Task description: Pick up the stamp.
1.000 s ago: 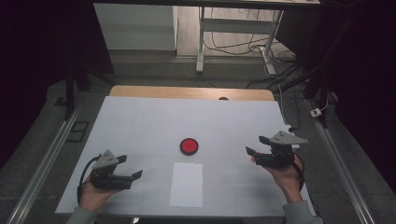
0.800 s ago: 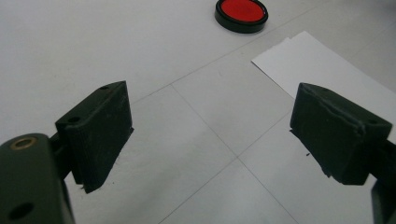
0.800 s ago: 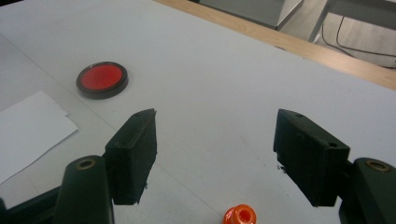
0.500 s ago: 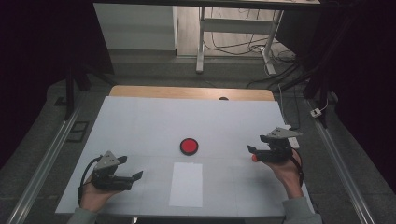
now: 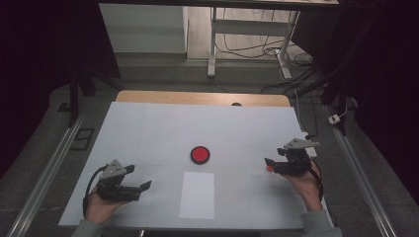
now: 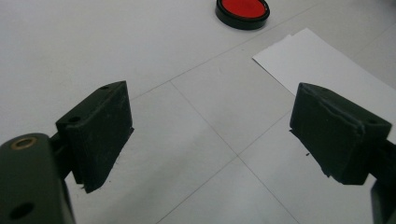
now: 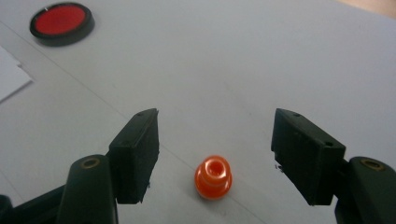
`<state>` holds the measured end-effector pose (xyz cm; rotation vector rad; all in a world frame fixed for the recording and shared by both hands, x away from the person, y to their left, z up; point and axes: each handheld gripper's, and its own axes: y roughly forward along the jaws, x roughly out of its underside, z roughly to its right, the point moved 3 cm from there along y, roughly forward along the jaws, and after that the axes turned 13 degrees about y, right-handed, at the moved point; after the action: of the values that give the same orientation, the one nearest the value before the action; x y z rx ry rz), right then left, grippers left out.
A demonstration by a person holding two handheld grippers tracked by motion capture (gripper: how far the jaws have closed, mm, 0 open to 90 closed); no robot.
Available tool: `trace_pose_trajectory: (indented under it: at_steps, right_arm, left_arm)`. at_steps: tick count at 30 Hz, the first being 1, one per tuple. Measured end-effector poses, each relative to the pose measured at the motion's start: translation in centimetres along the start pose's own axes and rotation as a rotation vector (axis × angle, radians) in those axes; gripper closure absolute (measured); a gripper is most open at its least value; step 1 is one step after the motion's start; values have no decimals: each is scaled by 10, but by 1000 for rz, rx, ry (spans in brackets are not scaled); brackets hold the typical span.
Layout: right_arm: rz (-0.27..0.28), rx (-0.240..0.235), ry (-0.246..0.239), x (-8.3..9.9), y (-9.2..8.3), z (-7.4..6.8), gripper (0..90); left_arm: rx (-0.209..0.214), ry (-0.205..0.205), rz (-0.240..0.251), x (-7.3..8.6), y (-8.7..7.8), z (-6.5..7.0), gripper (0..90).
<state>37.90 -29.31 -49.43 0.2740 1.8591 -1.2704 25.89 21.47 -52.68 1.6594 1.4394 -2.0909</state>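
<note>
A small orange knob-shaped piece (image 7: 213, 177) (image 5: 270, 168) stands upright on the white table (image 5: 148, 128) at the right. My right gripper (image 7: 217, 140) (image 5: 269, 165) hangs low over it, one jaw on each side. Its jaws have just been closing, but both pads stand clear of the piece, so it is open. My left gripper (image 6: 210, 135) (image 5: 140, 177) rests at the near left, open with only bare table between its jaws. A red disc with a black rim (image 5: 200, 154) (image 6: 243, 10) (image 7: 61, 22) lies at the table's middle.
A white sheet of paper (image 5: 197, 195) (image 6: 327, 60) lies near the front edge, just below the disc. A wooden strip (image 5: 202, 98) runs along the far edge. Metal rails (image 5: 54, 163) flank the table on both sides.
My right gripper has sunk a little toward the table around the orange piece, and its jaws have narrowed slightly. The left gripper has stayed where it was.
</note>
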Motion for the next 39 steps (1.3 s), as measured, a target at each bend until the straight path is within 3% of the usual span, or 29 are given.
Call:
trace_pose_trajectory:
  at_steps: [11, 22, 35, 39]
  right_arm:
    - [-34, 14, 8, 14, 10, 6, 391]
    - [-27, 14, 6, 19, 13, 7, 505]
    - [-32, 20, -5, 23, 13, 7, 704]
    - [-31, 22, -9, 22, 13, 7, 718]
  left_arm:
    - [3, 2, -1, 0, 0, 1, 134]
    - [7, 2, -2, 0, 1, 0, 135]
    - [9, 4, -4, 0, 2, -1, 135]
    - [9, 5, -5, 0, 2, -1, 135]
